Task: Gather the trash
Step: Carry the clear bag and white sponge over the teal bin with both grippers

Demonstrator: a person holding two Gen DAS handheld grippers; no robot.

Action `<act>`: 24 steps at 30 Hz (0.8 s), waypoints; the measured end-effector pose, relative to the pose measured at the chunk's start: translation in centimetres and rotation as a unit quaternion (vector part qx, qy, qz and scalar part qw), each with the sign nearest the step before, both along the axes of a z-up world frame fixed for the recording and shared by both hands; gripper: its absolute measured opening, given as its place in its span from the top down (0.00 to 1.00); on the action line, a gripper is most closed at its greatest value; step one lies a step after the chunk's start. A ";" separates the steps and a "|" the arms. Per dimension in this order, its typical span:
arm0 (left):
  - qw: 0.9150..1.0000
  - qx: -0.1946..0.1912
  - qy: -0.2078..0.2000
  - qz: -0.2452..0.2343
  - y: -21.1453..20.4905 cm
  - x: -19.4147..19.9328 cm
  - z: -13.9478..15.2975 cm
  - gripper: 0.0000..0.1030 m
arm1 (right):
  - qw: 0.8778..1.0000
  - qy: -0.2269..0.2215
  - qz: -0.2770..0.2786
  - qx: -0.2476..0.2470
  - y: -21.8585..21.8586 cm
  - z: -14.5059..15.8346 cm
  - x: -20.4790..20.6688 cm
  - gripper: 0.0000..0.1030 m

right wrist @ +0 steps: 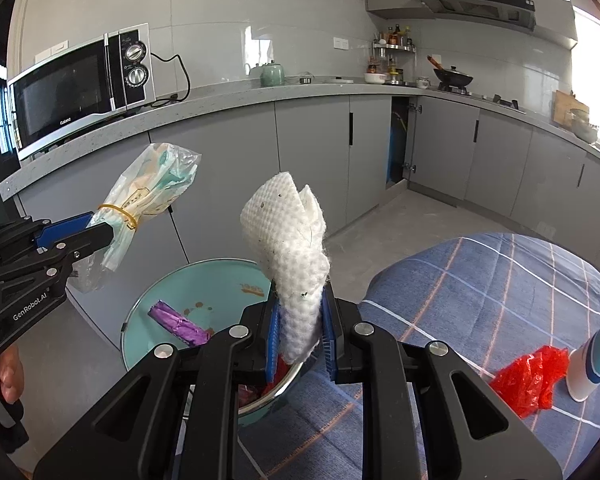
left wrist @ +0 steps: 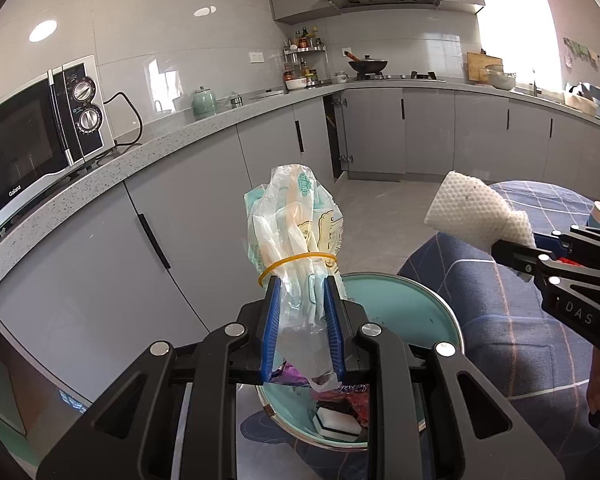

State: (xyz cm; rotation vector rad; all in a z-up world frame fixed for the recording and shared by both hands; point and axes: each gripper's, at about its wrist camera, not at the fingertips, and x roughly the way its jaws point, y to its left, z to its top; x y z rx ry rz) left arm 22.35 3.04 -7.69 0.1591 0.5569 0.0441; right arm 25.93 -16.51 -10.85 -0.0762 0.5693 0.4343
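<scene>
The left tool (left wrist: 302, 320) is clamped on a plastic bag bundle (left wrist: 296, 224) tied with a yellow rubber band (left wrist: 300, 260). The right tool (right wrist: 300, 332) is clamped on a white paper towel (right wrist: 288, 232). Both hang above the teal trash bin (left wrist: 404, 308), which sits at about 6 o'clock, low in both views. A purple wrapper (right wrist: 176, 322) already lies inside.

The bin's mouth looks small. If a tool opens too far to the side, the trash could miss and fall on the floor or the blue checked cloth (right wrist: 480, 280). The light towel might also stick to the pads.

A red bag (right wrist: 532, 376) and a paper cup (right wrist: 596, 356) wait on the cloth at 4 o'clock.

The microwave (right wrist: 76, 96) says "Galanz". The left tool's handle reads "GenRobot.AI".
</scene>
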 end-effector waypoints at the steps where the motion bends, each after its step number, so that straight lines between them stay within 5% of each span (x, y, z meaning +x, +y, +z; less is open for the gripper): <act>1: 1.000 0.000 0.000 0.000 0.0 0.0 0.0 0.78 | 1.000 0.000 0.001 0.000 0.0 0.0 0.0 0.82; 24: 1.000 0.004 0.008 0.001 0.3 0.2 -0.4 0.76 | 1.000 0.002 0.016 -0.008 1.4 -0.1 0.3 0.81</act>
